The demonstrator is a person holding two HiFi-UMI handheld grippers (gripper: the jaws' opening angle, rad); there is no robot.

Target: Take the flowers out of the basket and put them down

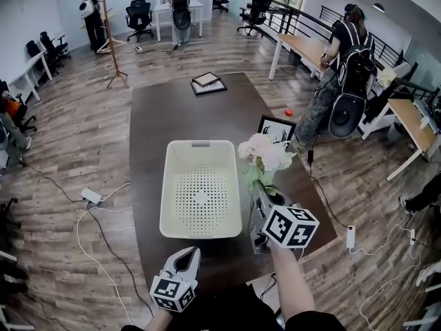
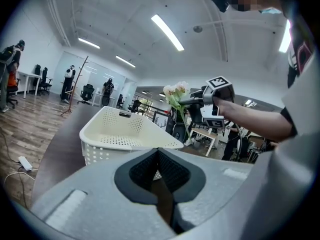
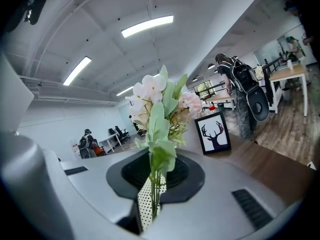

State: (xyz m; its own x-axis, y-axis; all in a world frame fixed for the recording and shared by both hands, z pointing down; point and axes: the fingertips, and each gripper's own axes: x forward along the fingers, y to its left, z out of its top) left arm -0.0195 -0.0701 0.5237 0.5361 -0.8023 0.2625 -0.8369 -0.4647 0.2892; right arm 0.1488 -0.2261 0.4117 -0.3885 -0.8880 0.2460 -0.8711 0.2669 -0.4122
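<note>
A bunch of pale pink and white artificial flowers [image 1: 265, 152] with green leaves stands upright in my right gripper [image 1: 259, 193], which is shut on the stems. They hang just right of the white perforated basket [image 1: 167, 198], above the dark table [image 1: 172, 109]. The basket looks empty. In the right gripper view the stems [image 3: 154, 184] run up between the jaws of the right gripper [image 3: 152, 196] to the blooms [image 3: 160, 101]. My left gripper [image 1: 185, 259] is near the table's front edge, shut and holding nothing. The left gripper view shows its jaws [image 2: 161, 186], the basket [image 2: 107, 146] and the flowers [image 2: 175, 91].
A framed deer picture [image 1: 275, 127] stands on the table just beyond the flowers. Another frame [image 1: 208, 83] lies at the far end, with a small red object [image 1: 289, 112] near the right edge. A person with a backpack [image 1: 348, 74] stands to the right. Cables and a power strip [image 1: 91, 196] lie on the floor.
</note>
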